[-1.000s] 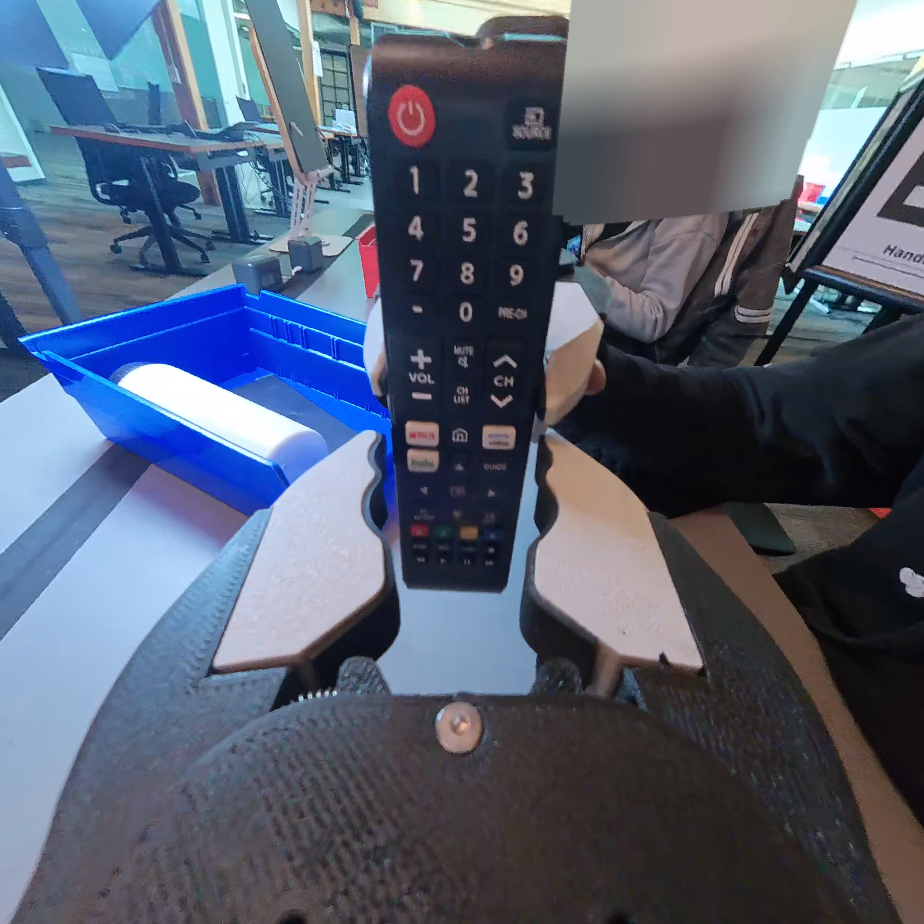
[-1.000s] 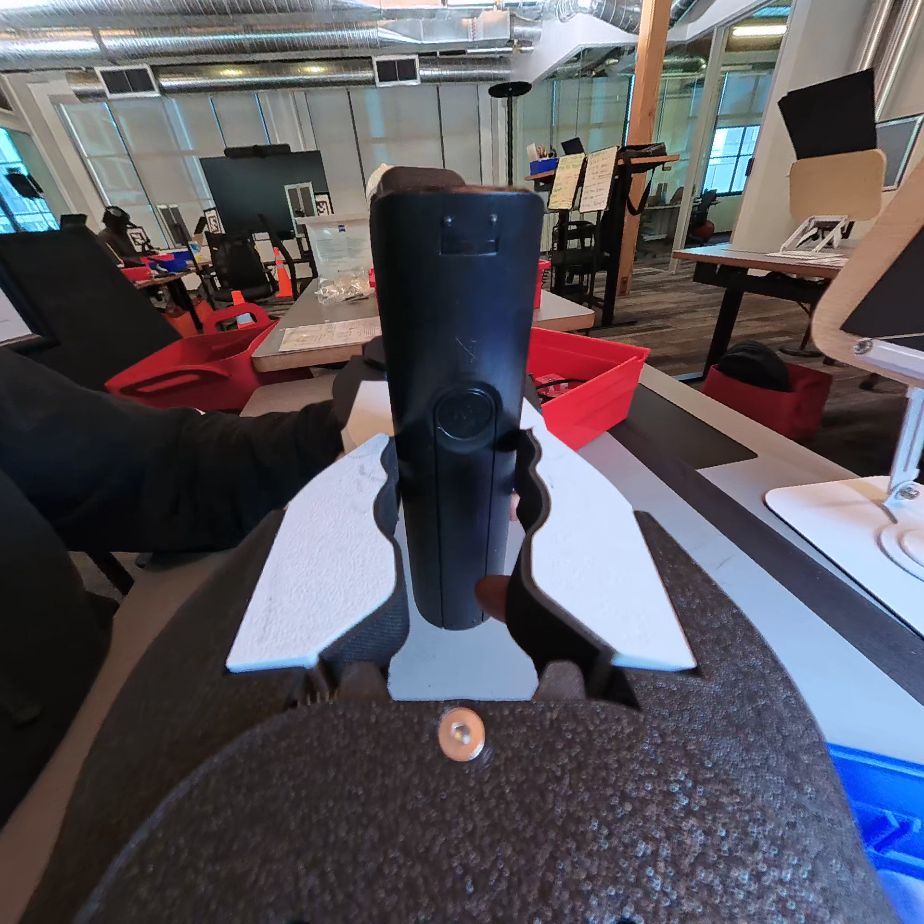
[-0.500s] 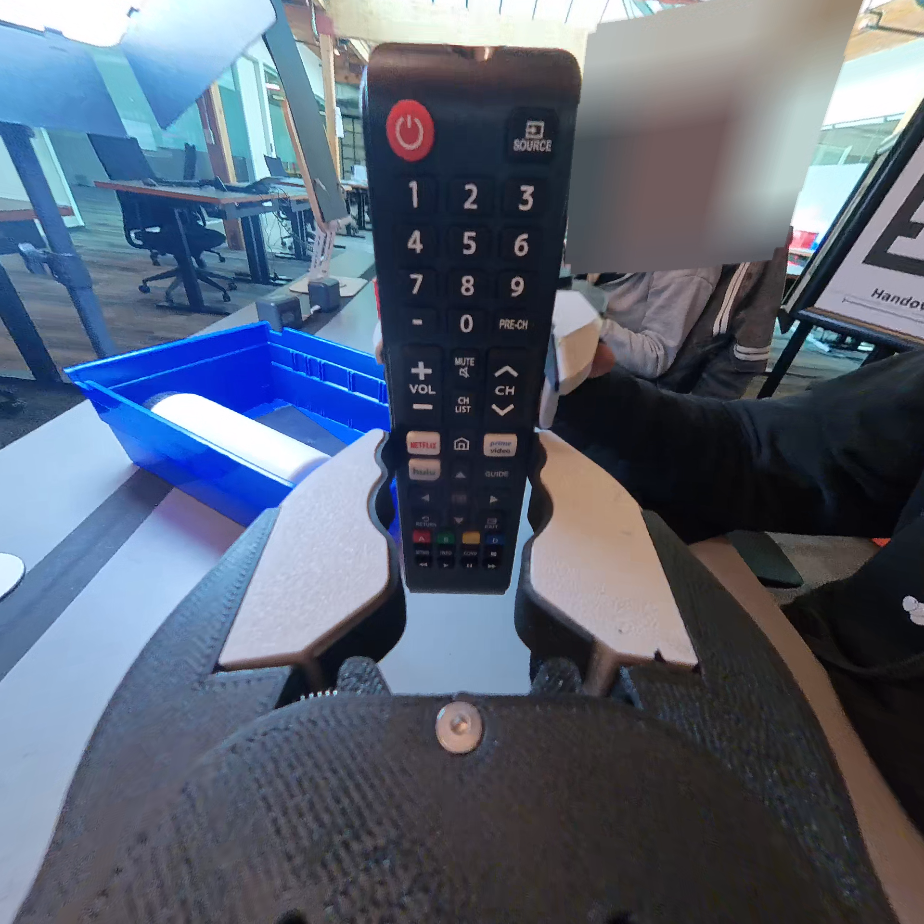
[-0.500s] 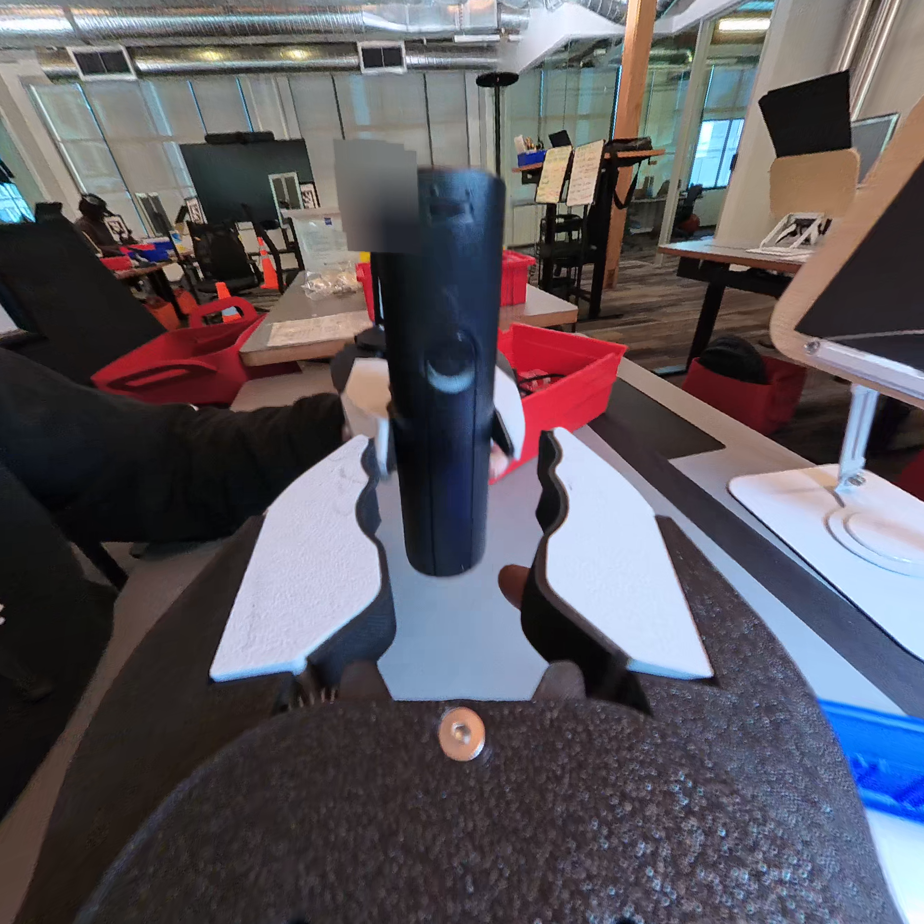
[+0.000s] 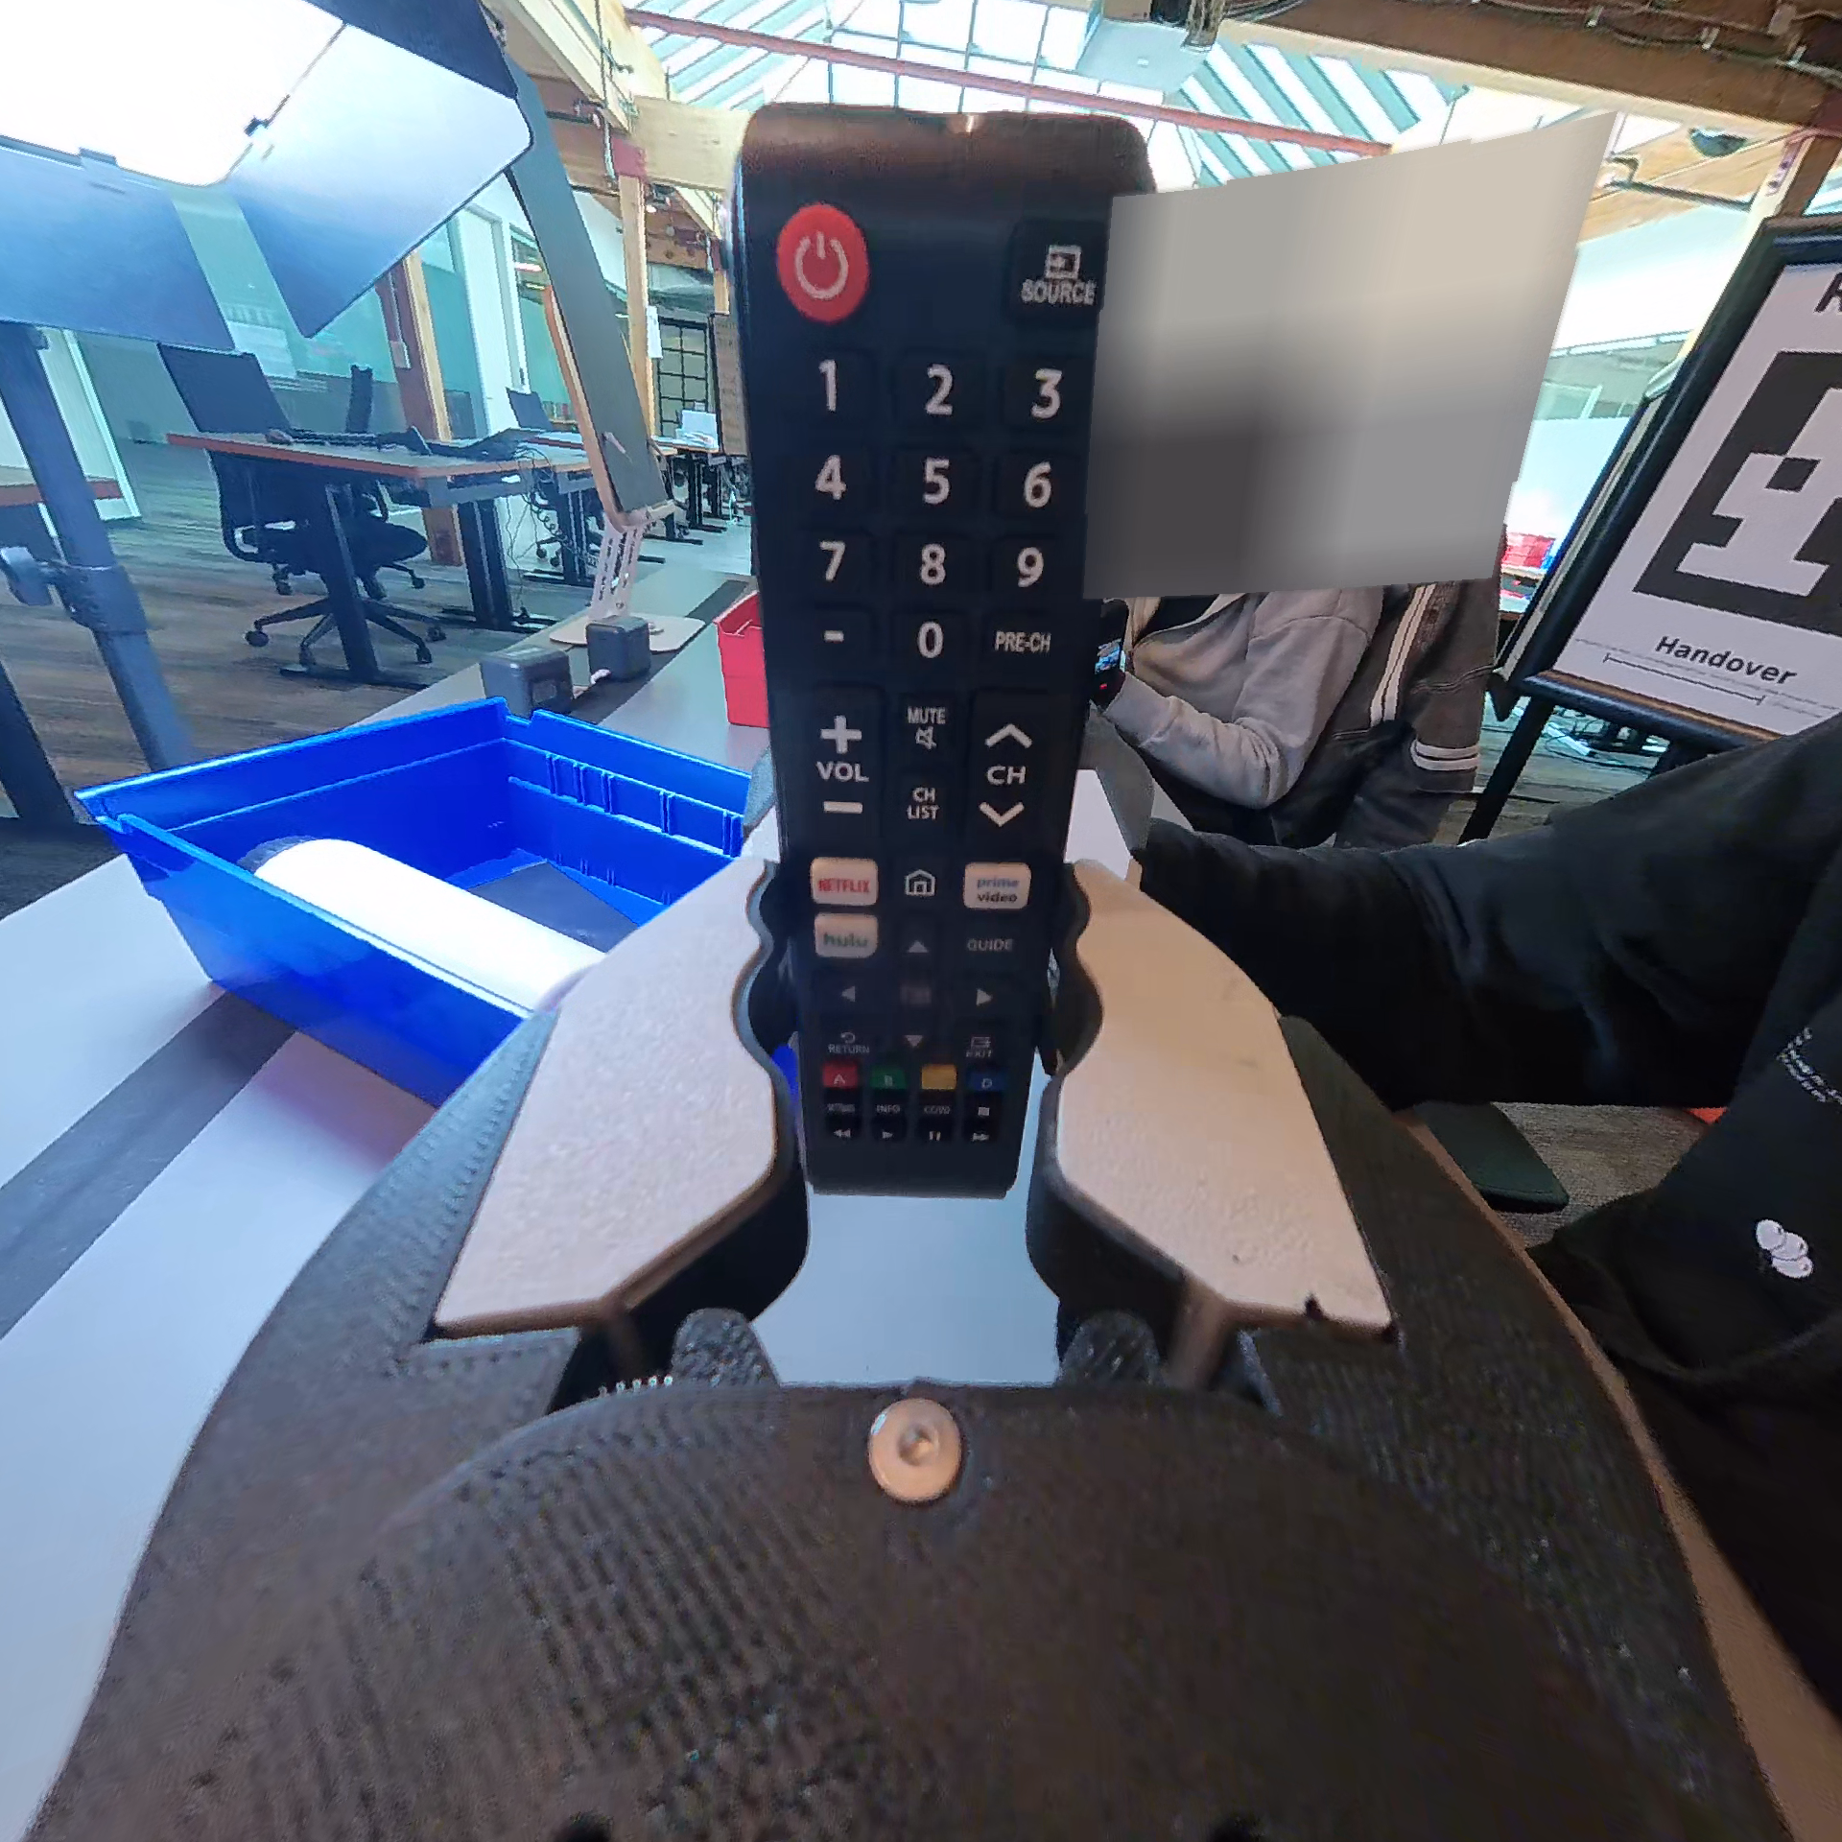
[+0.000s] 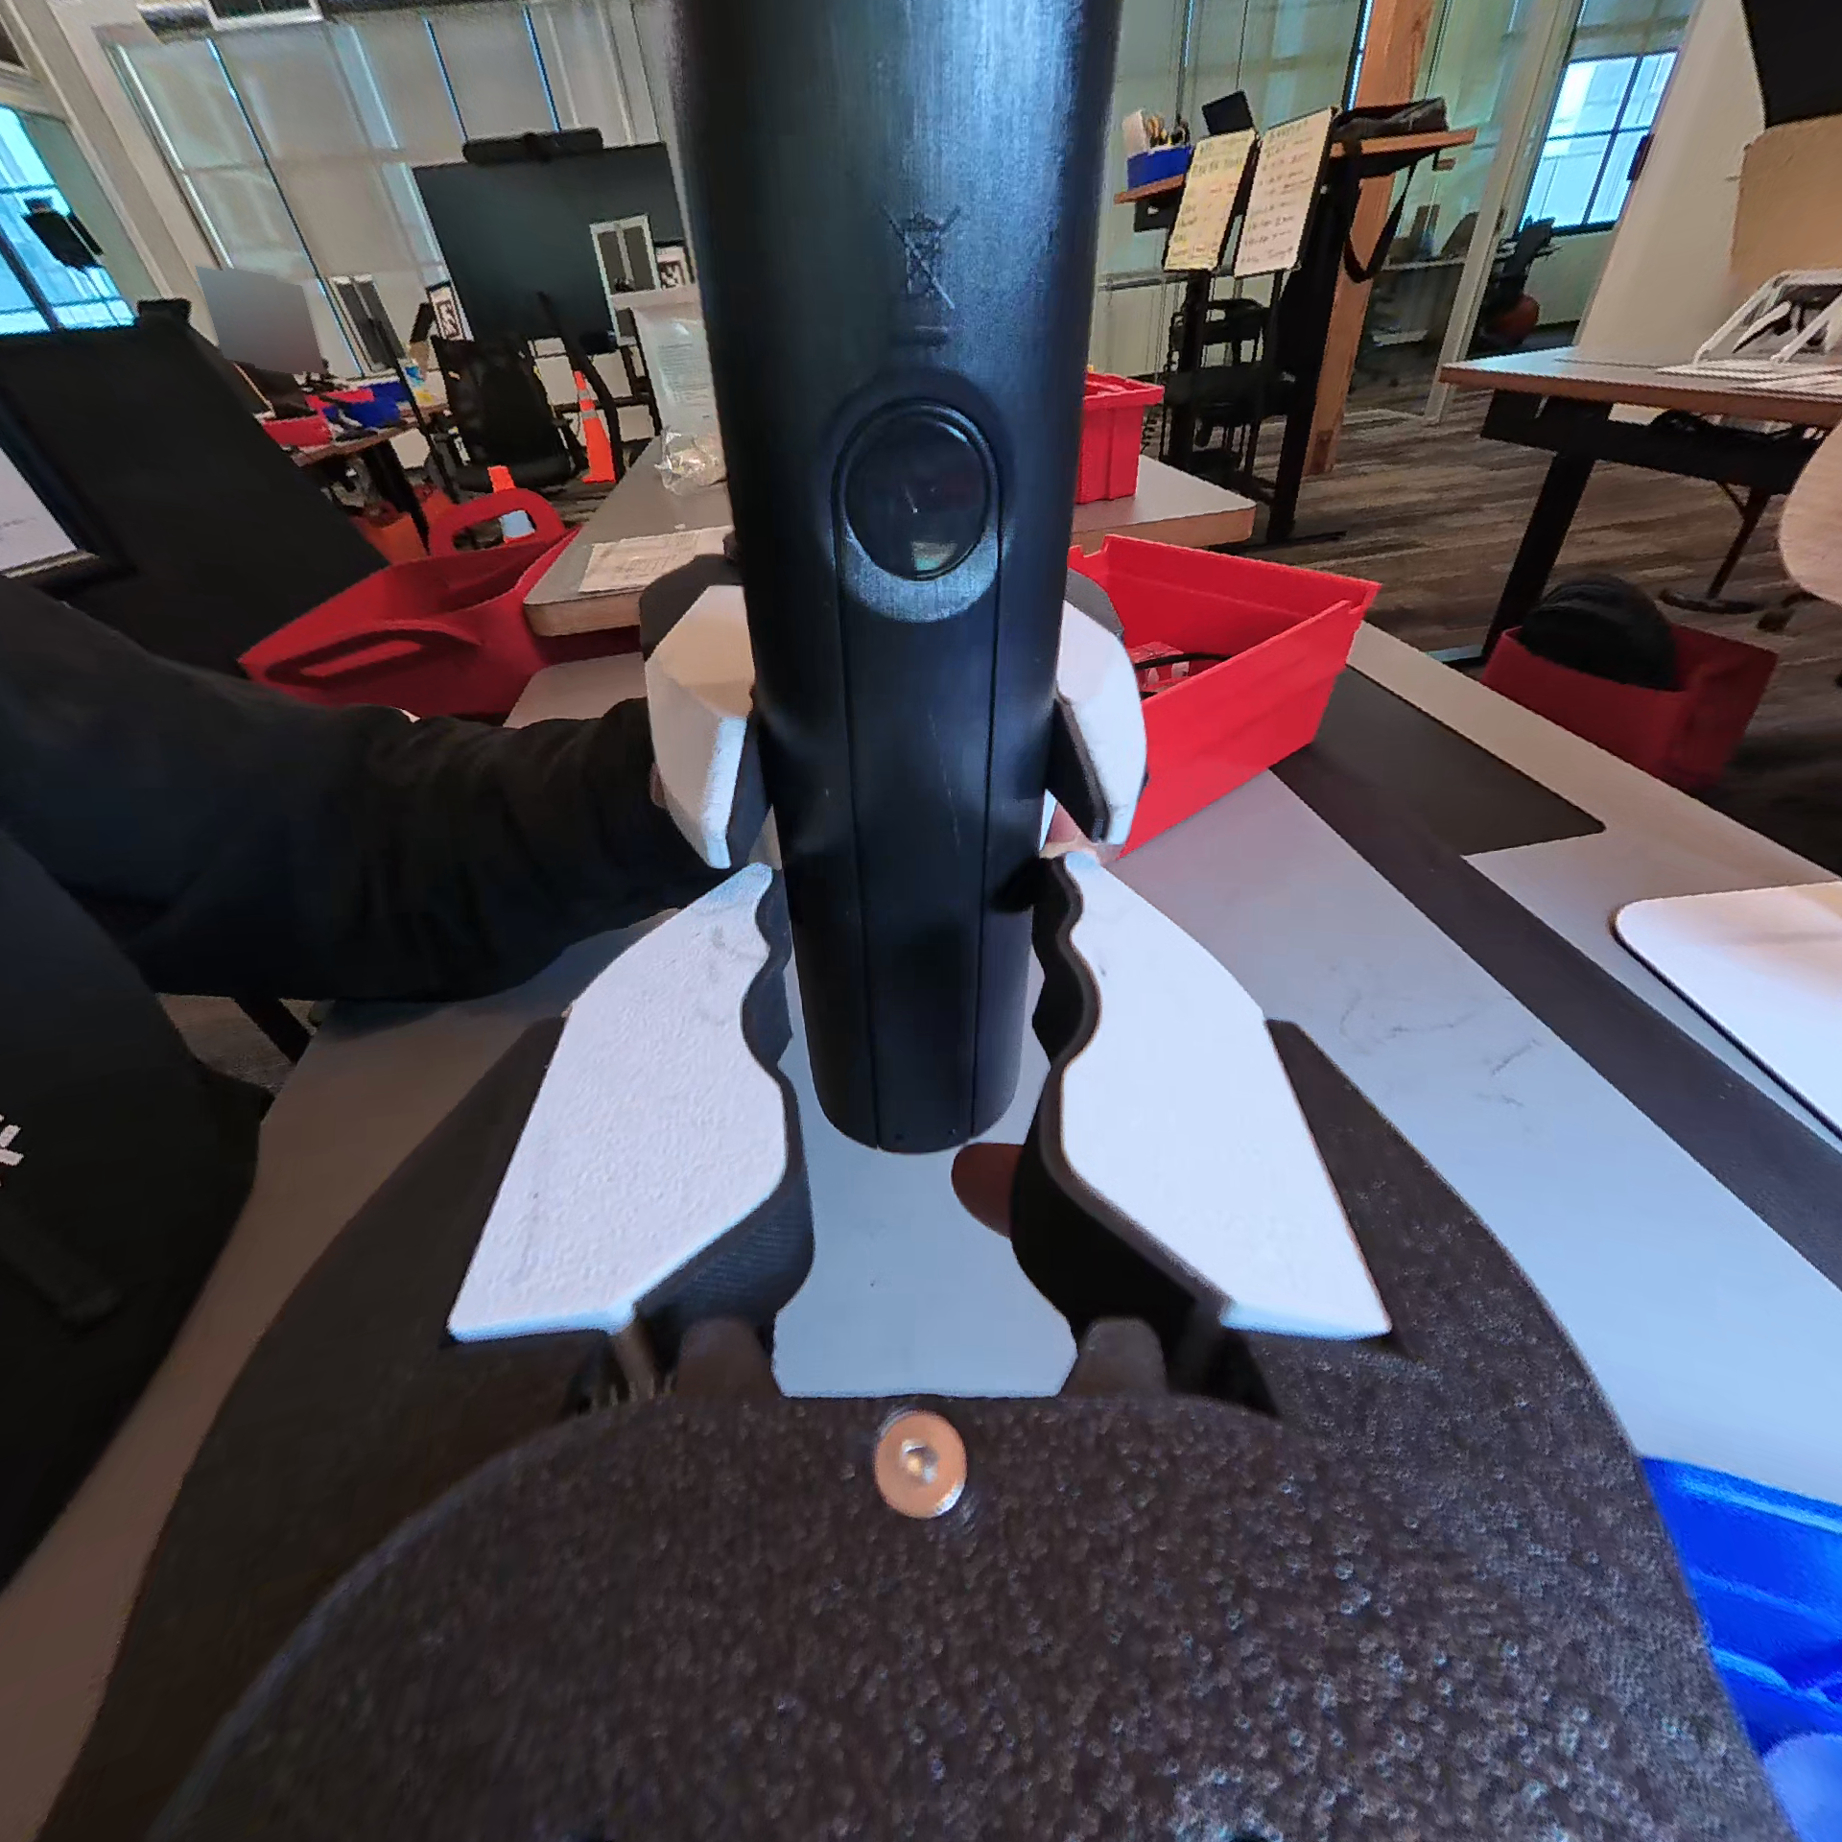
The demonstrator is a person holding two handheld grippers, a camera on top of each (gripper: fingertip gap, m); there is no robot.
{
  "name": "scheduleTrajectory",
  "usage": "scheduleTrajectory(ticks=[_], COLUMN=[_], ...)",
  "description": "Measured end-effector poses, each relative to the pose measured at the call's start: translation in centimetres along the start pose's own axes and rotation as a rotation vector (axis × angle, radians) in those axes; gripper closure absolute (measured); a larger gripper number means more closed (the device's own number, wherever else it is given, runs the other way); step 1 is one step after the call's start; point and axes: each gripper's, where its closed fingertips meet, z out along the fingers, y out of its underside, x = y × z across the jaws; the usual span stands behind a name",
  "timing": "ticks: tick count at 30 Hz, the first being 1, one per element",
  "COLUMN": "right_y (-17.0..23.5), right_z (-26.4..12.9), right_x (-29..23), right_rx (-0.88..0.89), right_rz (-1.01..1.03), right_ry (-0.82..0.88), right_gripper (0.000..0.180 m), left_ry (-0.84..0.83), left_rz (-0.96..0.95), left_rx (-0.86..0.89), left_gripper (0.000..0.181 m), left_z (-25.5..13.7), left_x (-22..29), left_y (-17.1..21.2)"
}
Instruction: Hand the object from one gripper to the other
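Observation:
A black TV remote (image 5: 927, 598) stands upright between both grippers. In the left wrist view its button face is toward me, and my left gripper (image 5: 917, 877) is shut on its lower end. In the right wrist view I see the remote's smooth back (image 6: 897, 598). My right gripper (image 6: 909, 877) has its pads against both edges of the same lower end. The left gripper's white fingers (image 6: 698, 738) clamp the remote just beyond my right fingertips. The remote's top end runs out of the right wrist view.
A blue bin (image 5: 299, 957) holding a white cylinder (image 5: 419, 897) sits on the grey table (image 6: 1395, 1047) to the left. A red bin (image 6: 1246, 698) is farther back. A black sleeve (image 5: 1495, 947) reaches in from the right. A seated person (image 5: 1246, 698) and a sign on an easel (image 5: 1744, 498) are behind. Only a small space, under 4 cm, lies between the two pairs of fingers.
The left gripper closed on the remote and has kept hold. The right gripper opened half a second ago and has now closed in on the remote again. The remote has tipped more upright.

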Motion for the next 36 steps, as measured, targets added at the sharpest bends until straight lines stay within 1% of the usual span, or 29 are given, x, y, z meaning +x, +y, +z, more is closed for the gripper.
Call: scheduleTrajectory(ticks=[3, 6, 9, 13, 18, 20, 25, 27, 30, 33, 36], right_y=[-0.3, -1.2, -2.9, -3.1, -2.3, -2.3, -3.1, -3.8, -4.2, -3.1, -1.2], right_z=[-0.1, -1.1, -2.4, -2.5, -1.6, -1.4, -1.7, -2.1, -3.3, -4.3, -3.2], right_x=[0.1, 0.5, 0.7, 0.8, 0.2, 0.0, -0.1, 0.0, 0.2, 1.1, 1.0], right_rx=[0.02, 0.063, 0.148, 0.156, 0.115, 0.111, 0.119, 0.135, 0.142, 0.114, 0.041], right_rz=[0.003, 0.0, 0.006, 0.003, -0.003, -0.004, -0.016, -0.033, -0.008, 0.016, 0.04], right_ry=[-0.003, 0.017, 0.028, 0.036, 0.012, 0.007, 0.028, 0.049, 0.031, 0.031, -0.007], right_gripper=[0.133, 0.133, 0.133, 0.133, 0.133, 0.133, 0.133, 0.128, 0.122, 0.123, 0.122], left_ry=[-0.009, 0.007, 0.0, 0.012, 0.019, 0.027, 0.03, 0.032, 0.029, 0.026, 0.018], left_rz=[-0.006, -0.022, -0.031, -0.046, -0.037, -0.018, -0.014, -0.017, -0.024, -0.036, -0.034], left_rx=[-0.005, -0.006, -0.049, -0.088, -0.103, -0.109, -0.055, -0.035, 0.006, 0.044, 0.055], left_gripper=[0.128, 0.118, 0.113, 0.114, 0.129, 0.13, 0.13, 0.13, 0.13, 0.13, 0.13], left_z=[-0.2, -1.0, -1.3, -0.1, 0.8, 0.7, 0.9, 0.8, 0.4, -0.1, -0.3], left_x=[-0.1, 0.0, -0.7, -0.6, -0.2, 0.0, 0.2, 0.2, 0.0, -0.2, -0.3], left_y=[-0.4, -0.9, 0.2, 1.8, 2.5, 2.6, 1.8, 1.4, 0.7, -0.1, -0.3])
